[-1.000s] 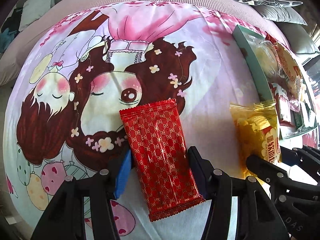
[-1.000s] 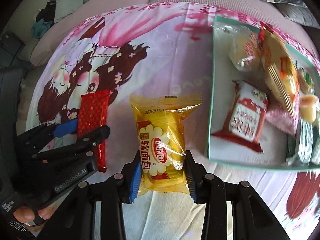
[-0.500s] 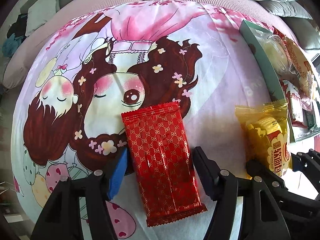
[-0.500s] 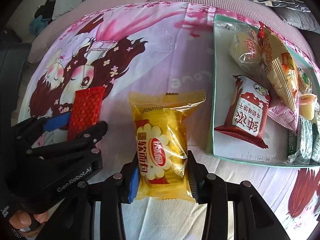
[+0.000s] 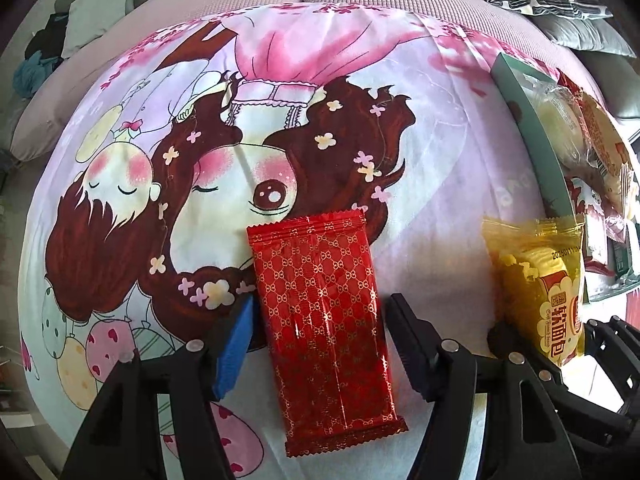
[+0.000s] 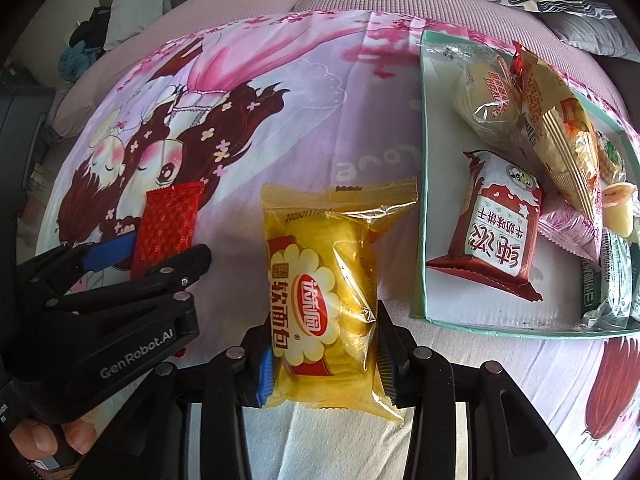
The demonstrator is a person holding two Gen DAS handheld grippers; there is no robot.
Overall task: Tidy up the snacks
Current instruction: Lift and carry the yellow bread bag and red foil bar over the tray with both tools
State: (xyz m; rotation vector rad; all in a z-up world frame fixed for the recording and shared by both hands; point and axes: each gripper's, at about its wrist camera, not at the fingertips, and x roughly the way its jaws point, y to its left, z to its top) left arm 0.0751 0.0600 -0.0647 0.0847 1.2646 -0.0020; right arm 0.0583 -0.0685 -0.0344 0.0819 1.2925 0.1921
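Snack tray (image 6: 425, 216) contents: right view only.

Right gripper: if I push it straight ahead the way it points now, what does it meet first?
The right gripper already holds the yellow bread packet. Straight ahead there is only bare printed bedsheet, then the sofa cushion beyond. The snack tray sits off to the right, likely outside that line, though depth is unclear.
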